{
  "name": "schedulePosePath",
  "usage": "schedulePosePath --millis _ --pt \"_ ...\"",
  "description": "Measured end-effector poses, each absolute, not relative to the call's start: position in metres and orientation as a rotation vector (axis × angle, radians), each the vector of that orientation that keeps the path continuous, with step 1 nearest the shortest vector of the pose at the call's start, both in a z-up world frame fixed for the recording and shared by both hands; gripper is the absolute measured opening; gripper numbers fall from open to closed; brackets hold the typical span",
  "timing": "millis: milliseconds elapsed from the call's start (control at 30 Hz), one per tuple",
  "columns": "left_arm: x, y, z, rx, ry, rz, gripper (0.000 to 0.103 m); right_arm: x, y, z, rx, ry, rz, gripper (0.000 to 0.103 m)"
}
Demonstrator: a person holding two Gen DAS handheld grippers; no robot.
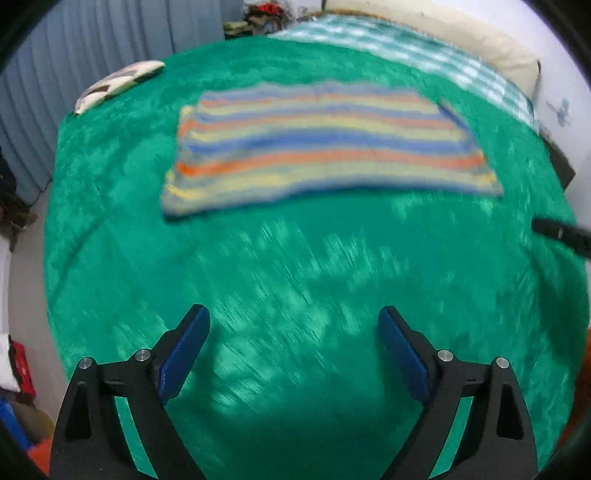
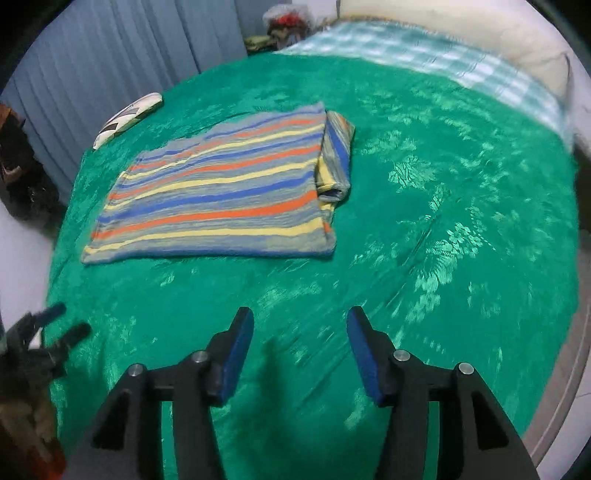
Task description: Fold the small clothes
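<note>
A striped garment (image 1: pixel 321 144) in blue, orange, yellow and grey lies flat on the green bedspread (image 1: pixel 295 277), folded into a rectangle. In the right wrist view the garment (image 2: pixel 218 195) lies to the left of centre, with a folded-over sleeve part along its right edge. My left gripper (image 1: pixel 293 321) is open and empty, above the bedspread, short of the garment. My right gripper (image 2: pixel 301 321) is open and empty, above bare bedspread (image 2: pixel 443 221), to the right of and nearer than the garment. The left gripper (image 2: pixel 61 321) shows blurred at the left edge of the right wrist view.
A small patterned pillow (image 1: pixel 114 85) lies at the bed's far left. A checked teal blanket (image 1: pixel 424 55) and a cream pillow (image 1: pixel 461 33) lie at the far head end. Blue curtains (image 2: pixel 110 62) hang behind. Clutter stands on the floor at left (image 2: pixel 22 158).
</note>
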State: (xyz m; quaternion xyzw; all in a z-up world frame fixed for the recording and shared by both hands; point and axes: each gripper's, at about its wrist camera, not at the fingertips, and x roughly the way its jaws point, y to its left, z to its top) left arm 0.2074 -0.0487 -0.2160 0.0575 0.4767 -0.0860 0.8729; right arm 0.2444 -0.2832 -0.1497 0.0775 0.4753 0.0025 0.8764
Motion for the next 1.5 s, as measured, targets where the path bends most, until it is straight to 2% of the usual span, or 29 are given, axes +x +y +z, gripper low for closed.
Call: schedulePosePath --millis 200,633,967,1500 --pt "0.198 -0.052 -0.237 0.145 0.956 -0.146 0.102 0.237 -0.264 -0.165 0.085 0.989 -0.050 0.053" --pt "0.195 -0.048 -0.243 0.125 0.925 -0.160 0.102 0.232 -0.256 -0.188 0.004 0.991 -0.073 0.057" --pt "0.195 -0.049 -0.245 0.121 0.917 -0.154 0.102 0.230 -0.252 -0.203 -0.009 0.945 -0.070 0.069" --pt "0.194 -0.052 -0.244 0.128 0.909 -0.144 0.102 0.225 -0.257 -0.207 0.033 0.914 -0.042 0.071"
